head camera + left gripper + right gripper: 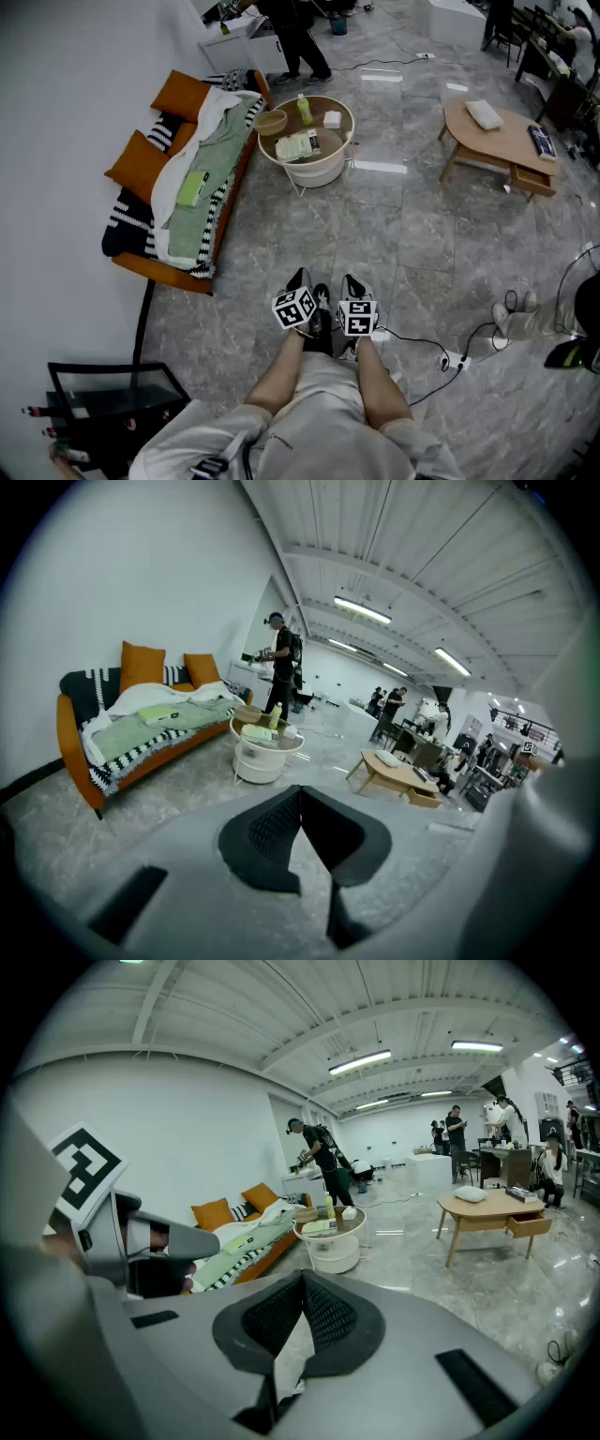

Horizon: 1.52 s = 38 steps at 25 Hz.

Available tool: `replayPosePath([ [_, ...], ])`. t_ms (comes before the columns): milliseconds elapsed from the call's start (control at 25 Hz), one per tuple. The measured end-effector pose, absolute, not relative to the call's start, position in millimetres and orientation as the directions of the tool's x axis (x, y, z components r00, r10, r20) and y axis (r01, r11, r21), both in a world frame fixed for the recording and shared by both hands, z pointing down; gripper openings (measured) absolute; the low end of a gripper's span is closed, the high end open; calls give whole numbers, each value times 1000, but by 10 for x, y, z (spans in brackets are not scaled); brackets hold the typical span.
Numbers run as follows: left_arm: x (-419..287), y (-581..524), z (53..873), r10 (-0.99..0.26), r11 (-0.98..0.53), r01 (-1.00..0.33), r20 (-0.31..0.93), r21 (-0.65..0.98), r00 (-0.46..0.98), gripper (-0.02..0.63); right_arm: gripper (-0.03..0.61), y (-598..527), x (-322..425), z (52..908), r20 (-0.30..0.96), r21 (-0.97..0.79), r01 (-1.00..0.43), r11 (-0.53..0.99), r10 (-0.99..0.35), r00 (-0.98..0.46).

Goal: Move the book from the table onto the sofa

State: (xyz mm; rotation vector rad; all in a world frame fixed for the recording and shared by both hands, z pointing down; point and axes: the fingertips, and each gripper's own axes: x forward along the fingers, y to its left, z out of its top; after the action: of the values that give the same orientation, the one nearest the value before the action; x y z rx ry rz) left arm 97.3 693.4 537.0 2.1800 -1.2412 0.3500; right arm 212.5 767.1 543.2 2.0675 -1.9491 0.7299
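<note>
The book (298,146) lies flat on the round white table (339,161), beside a bowl (271,122) and a yellow-green bottle (304,109). It also shows in the left gripper view as the book (255,732) and in the right gripper view as the book (319,1226). The orange sofa (173,265) stands to the table's left against the wall, draped with a green blanket (211,159). A pale green flat item (192,187) rests on it. My left gripper (300,277) and right gripper (353,281) are side by side far from the table, both shut and empty, as the left gripper (300,794) and right gripper (302,1283) show close up.
A wooden coffee table (511,150) with a white cushion stands at the right. A person (295,37) stands beyond the round table. Cables and a power strip (455,361) lie on the floor at my right. A black glass stand (112,394) is at lower left.
</note>
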Motion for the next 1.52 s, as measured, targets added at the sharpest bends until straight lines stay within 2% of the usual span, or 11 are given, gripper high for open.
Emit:
replayPosePath([
  [160, 819, 6741, 5395, -667, -430, -842, 514, 324, 539, 9, 6, 7420, 1918, 5466, 490, -205, -973, -104, -871, -10],
  [320, 854, 6469, 5371, -648, -493, -820, 505, 292, 570, 9, 6, 7178, 1830, 5512, 522, -126, -991, -44, -852, -28],
  [480, 715, 6124, 5487, -644, -467, -834, 534, 294, 548, 9, 6, 6884, 1717, 5662, 553, -97, -995, -28, -833, -30],
  [680, 960, 5857, 5690, -558, -565, -791, 598, 235, 575, 9, 6, 6605, 1851, 5690, 574, -130, -991, -32, -818, -49],
  [1080, 909, 4658, 5445, -608, -569, -795, 542, 212, 580, 11, 6, 5674, 2040, 5755, 584, -142, -986, -89, -812, -11],
  [1400, 804, 4038, 5351, -609, -604, -773, 512, 196, 606, 11, 6, 5085, 2094, 5602, 530, -181, -963, -201, -844, 77],
  [1520, 787, 3798, 5247, -634, -579, -783, 478, 229, 609, 9, 6, 4907, 2058, 5473, 502, -193, -964, -186, -862, 66],
])
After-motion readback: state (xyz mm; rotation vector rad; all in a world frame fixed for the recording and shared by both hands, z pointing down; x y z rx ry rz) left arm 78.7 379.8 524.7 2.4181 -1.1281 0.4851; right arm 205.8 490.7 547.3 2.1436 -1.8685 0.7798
